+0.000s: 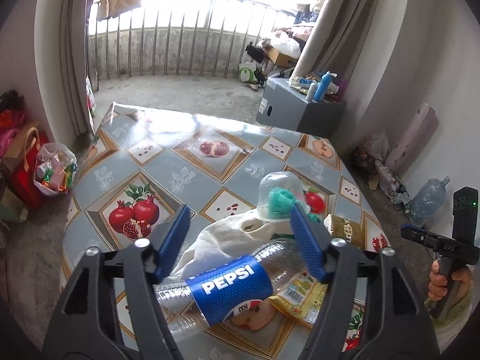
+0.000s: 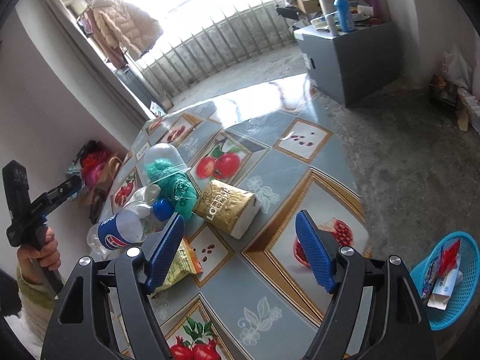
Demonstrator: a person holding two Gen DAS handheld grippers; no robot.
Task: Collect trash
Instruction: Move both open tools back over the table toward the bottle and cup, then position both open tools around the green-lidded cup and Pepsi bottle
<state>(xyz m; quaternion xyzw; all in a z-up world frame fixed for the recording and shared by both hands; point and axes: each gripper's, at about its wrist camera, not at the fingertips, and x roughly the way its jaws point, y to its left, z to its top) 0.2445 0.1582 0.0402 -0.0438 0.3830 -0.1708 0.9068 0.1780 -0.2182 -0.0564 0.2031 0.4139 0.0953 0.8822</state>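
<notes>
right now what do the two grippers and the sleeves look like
Both the left gripper and the right gripper have black plastic frames with silver pivot bolts and blue ribbed pads on the jaws. Seen from the side, each has a black pistol-style handle and a black upright block on top. The person's sleeves are fuzzy pale yellow-green.

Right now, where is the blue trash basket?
The blue trash basket sits on the concrete floor at the lower right of the right wrist view, just past the table corner, with wrappers already inside. It is not visible in the left wrist view.
</notes>
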